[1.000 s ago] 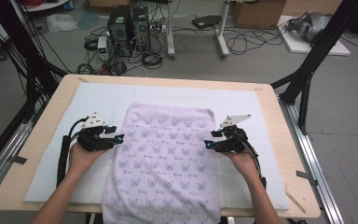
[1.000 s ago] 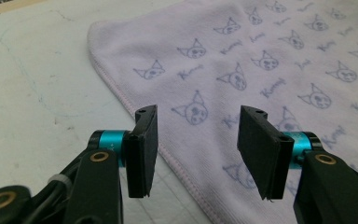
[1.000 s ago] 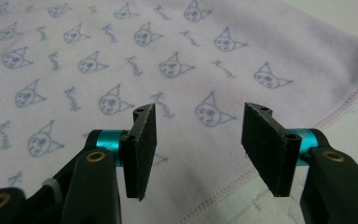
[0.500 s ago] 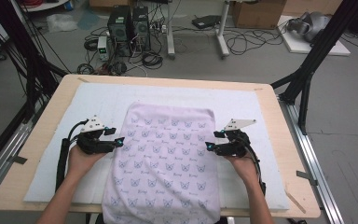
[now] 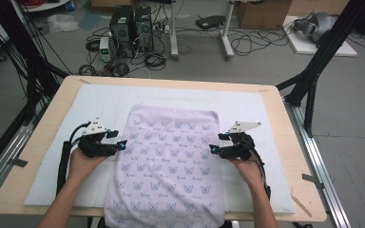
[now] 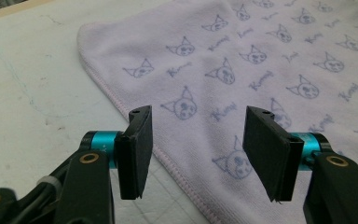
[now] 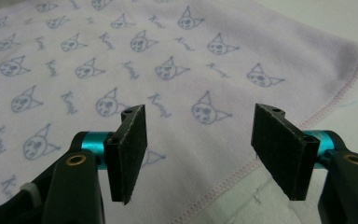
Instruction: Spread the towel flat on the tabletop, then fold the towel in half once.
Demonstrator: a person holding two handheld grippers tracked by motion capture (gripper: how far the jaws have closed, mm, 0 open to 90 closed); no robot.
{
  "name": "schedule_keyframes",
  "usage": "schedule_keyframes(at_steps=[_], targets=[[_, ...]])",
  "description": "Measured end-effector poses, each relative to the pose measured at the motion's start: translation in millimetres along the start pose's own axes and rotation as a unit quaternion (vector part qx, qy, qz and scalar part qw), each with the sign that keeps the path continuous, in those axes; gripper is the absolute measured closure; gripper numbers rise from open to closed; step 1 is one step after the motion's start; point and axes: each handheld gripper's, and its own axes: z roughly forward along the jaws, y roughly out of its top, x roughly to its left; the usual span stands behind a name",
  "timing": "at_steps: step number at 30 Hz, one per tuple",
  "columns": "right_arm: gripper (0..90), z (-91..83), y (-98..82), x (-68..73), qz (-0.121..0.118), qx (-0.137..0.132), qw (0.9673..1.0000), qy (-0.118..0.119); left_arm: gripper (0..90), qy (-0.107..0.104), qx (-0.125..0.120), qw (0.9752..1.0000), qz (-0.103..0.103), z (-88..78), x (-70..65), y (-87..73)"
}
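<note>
On my left side I have the left tongs (image 5: 122,144) parked at the left hem of the one towel (image 5: 168,161), a pale lilac cloth printed with little cat faces. Through the left gripper view the left tongs (image 6: 196,140) stand released, nothing pinched between the pads; their jaws have just been opening. The towel's (image 6: 261,70) stitched edge runs diagonally under the gap, cloth ahead and to the right of the pads, bare white mat (image 6: 32,93) to their left.

The towel lies flat between my two tongs, its far corners beyond both tips and its near end draped over the front edge of the surface (image 5: 285,123).

At the right hem sit the right tongs (image 5: 212,149). In the right gripper view the right tongs (image 7: 199,149) are likewise released and holding nothing, having just been opening; the towel (image 7: 98,60) spreads ahead and to their left, its hem passing beneath the gap.

Count: one towel, one mat, two tongs.
</note>
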Motion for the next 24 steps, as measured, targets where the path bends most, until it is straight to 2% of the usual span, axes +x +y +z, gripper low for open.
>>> schedule_keyframes(at_steps=[18, 24], targets=[[34.8, 4.8, 0.2, -0.1, -0.004, 0.008, 0.9999, -0.006, 43.6, -0.005, 0.000, 1.0000, 0.001, 2.2, 2.3, 0.9], [36.5, 8.3, 3.9, -7.9, -0.006, 0.015, 0.9998, -0.007, 48.3, 0.004, 0.003, 0.9999, 0.011, 7.6, 6.0, 11.3]])
